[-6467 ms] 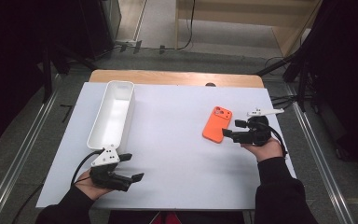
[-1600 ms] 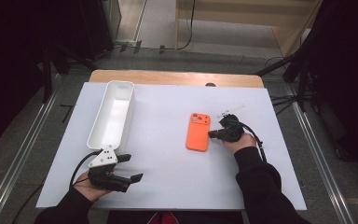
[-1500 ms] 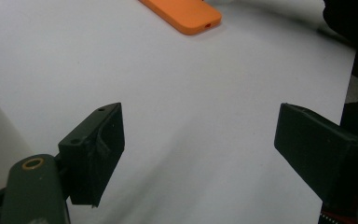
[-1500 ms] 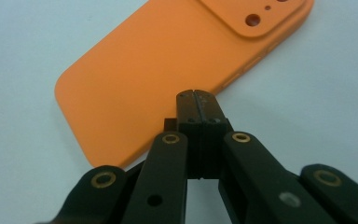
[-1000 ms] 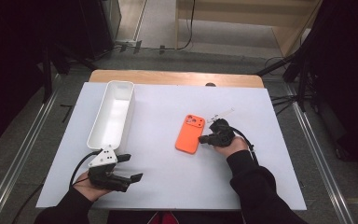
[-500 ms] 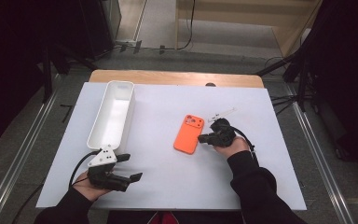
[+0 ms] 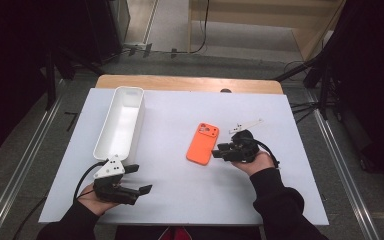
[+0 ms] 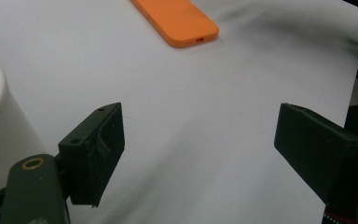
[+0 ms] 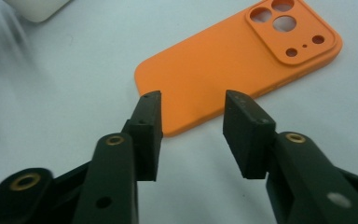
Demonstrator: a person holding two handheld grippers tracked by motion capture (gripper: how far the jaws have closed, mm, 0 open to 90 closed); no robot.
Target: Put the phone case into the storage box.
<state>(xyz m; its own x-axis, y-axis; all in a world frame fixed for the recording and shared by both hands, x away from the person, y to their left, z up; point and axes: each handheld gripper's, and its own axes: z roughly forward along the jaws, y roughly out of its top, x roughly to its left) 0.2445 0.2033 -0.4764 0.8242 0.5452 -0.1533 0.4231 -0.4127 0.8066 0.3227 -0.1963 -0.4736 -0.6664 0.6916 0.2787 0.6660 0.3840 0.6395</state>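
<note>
An orange phone case (image 7: pixel 203 143) is lying flat on the white table cover (image 7: pixel 180 200), camera cut-outs facing up, roughly in the middle of the table and a little to the person's right. The right gripper (image 7: pixel 220 151) is sitting just beside the case's near right edge, pointing at it; in the right gripper view (image 9: pixel 191 112) its jaws are standing partly open with a moderate gap between them, gripping nothing, and the case's long edge (image 9: pixel 223 84) is lying right at the jaw tips, whether touching or a hair apart I cannot tell.

The left gripper (image 7: pixel 140 182) is resting low in the person's hand at the near left of the table, well apart from the case. In the left gripper view (image 8: pixel 200 135) its jaws are gaping wide, with only bare cover between them, and the end of the case (image 8: pixel 179 21) is showing far off at the top.

A long white tray (image 7: pixel 121 122) is lying along the left side, its near end just beyond the left gripper. A small pale strip-like piece (image 7: pixel 246 124) is lying behind the right gripper; too small to make out. Nothing is lying between the right gripper and the case.
</note>
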